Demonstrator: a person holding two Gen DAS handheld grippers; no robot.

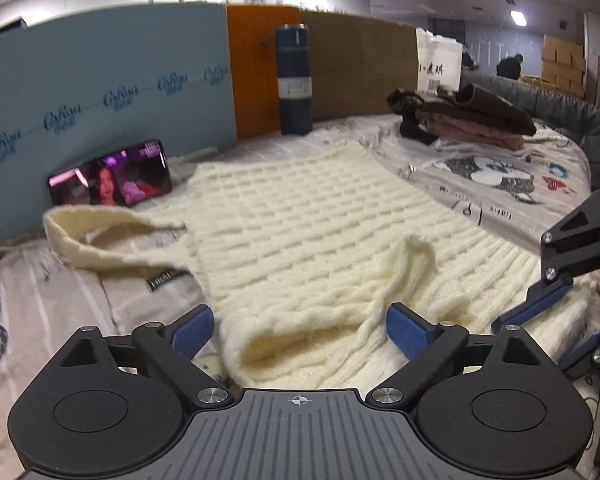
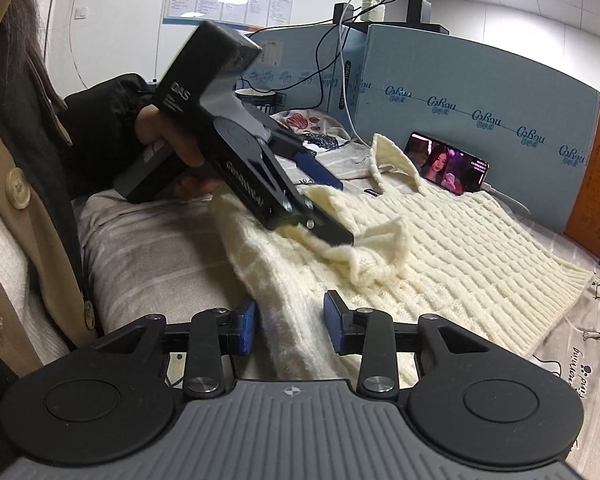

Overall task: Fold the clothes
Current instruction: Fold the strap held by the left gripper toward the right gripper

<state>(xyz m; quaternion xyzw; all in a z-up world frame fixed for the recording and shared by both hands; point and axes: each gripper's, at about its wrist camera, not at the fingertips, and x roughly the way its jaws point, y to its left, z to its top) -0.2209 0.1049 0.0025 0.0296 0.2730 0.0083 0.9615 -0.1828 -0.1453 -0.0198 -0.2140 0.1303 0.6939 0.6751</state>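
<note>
A printed bedsheet (image 1: 500, 200) under office ceiling lights is serving as the folding surface. The left gripper (image 1: 300, 326) is hanging with its jaws spread wide over a folded sleeve of the cream knit sweater (image 1: 300, 216), pads clear of the wool. The right gripper (image 2: 290, 322) is standing partly open, sweater edge lying between its blue pads (image 2: 334, 320). Beyond, a phone (image 1: 110, 178) is playing video against a blue partition (image 1: 100, 80), beside a dark flask (image 1: 295, 80).

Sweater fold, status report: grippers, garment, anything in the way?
Left gripper open, folded sleeve between fingers. Right gripper open, straddling cream sweater edge. Phone beside collar, bottle behind, both off the knit.
</note>
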